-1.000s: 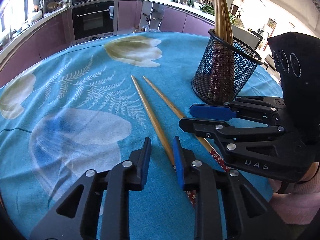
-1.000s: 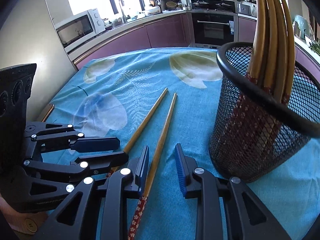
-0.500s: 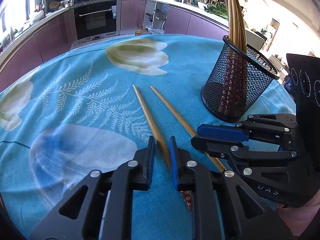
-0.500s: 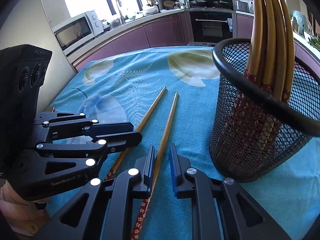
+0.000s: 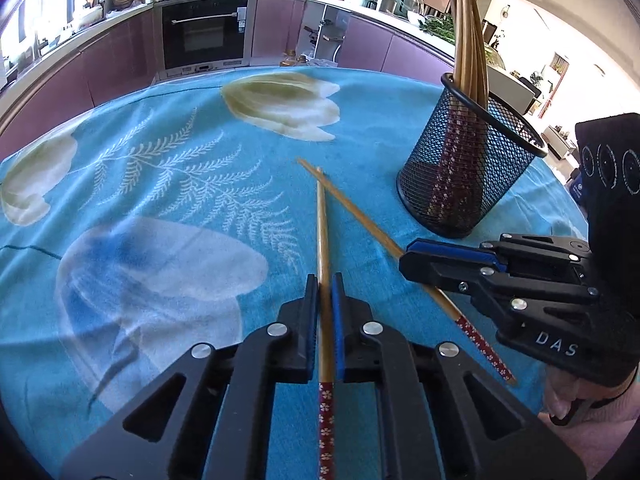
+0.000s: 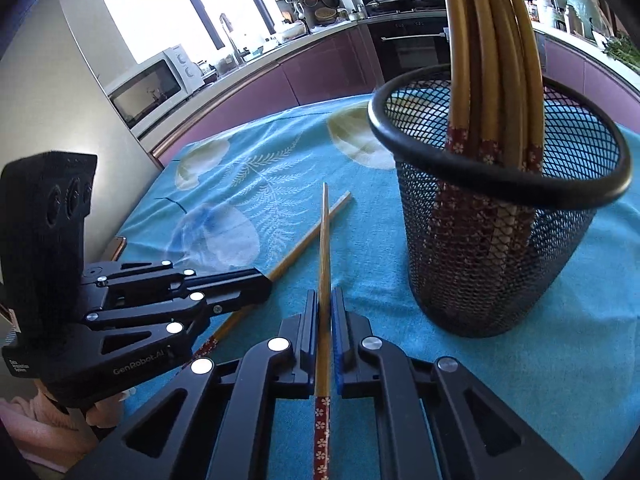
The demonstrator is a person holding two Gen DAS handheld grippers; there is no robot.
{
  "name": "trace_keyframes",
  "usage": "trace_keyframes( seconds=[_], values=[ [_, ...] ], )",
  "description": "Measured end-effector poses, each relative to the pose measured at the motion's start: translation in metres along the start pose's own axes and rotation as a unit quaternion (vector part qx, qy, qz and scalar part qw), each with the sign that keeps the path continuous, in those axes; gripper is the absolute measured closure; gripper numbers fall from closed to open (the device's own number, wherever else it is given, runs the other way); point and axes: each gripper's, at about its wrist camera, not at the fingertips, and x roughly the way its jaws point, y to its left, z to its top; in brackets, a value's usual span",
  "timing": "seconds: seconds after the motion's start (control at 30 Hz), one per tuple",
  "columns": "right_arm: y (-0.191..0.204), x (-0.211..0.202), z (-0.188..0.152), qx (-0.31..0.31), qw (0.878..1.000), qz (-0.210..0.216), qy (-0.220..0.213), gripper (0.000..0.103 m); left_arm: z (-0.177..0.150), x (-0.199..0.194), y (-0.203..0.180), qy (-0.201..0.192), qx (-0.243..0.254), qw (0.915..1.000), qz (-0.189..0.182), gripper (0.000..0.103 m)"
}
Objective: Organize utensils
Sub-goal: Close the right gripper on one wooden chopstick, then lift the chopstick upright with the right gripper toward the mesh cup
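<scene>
Two wooden chopsticks with red flowered ends lie across each other at their tips on the blue tablecloth. My left gripper (image 5: 325,284) is shut on one chopstick (image 5: 322,232). My right gripper (image 6: 325,300) is shut on the other chopstick (image 6: 324,248), which also shows in the left wrist view (image 5: 360,220). The right gripper shows in the left wrist view (image 5: 408,256), and the left gripper in the right wrist view (image 6: 260,284). A black mesh holder (image 5: 464,172) with several chopsticks stands upright to the right, close in the right wrist view (image 6: 496,240).
The round table (image 5: 120,184) has a blue floral cloth. Kitchen cabinets and an oven (image 5: 204,32) stand behind it, a microwave (image 6: 152,84) at the left. The person's hands are at the near table edge.
Both grippers have closed from open onto a chopstick each. The two chopsticks have swung from lying side by side to crossing at their tips.
</scene>
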Motion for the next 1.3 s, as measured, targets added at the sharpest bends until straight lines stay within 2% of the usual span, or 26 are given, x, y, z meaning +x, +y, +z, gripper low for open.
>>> trace_keyframes(
  seconds=[0.23, 0.37, 0.63, 0.7, 0.87, 1.07, 1.3],
  values=[
    [0.007, 0.006, -0.002, -0.015, 1.000, 0.003, 0.016, 0.096, -0.009, -0.005, -0.008, 0.003, 0.013, 0.9999, -0.002, 0.096],
    [0.008, 0.009, -0.004, -0.017, 1.000, -0.003, 0.020, 0.095, -0.009, -0.005, -0.008, 0.001, 0.016, 0.9998, 0.008, 0.084],
    [0.011, 0.012, -0.003, -0.028, 0.999, -0.017, 0.017, 0.092, -0.003, 0.000, -0.009, 0.005, 0.033, 0.9993, 0.019, 0.083],
    [0.013, 0.013, -0.003, -0.032, 0.999, -0.020, 0.018, 0.089, -0.002, 0.001, -0.009, 0.005, 0.037, 0.9991, 0.020, 0.083],
    [0.014, 0.016, -0.001, -0.037, 0.999, -0.023, 0.018, 0.089, 0.000, 0.004, -0.013, 0.005, 0.048, 0.9986, 0.021, 0.085],
    [0.013, 0.017, 0.000, -0.035, 0.999, -0.028, 0.015, 0.096, 0.000, 0.005, -0.016, 0.005, 0.050, 0.9985, 0.023, 0.095],
    [0.009, 0.012, -0.002, -0.026, 0.999, -0.018, 0.012, 0.097, -0.001, 0.003, -0.017, 0.000, 0.046, 0.9986, 0.025, 0.096]
  ],
)
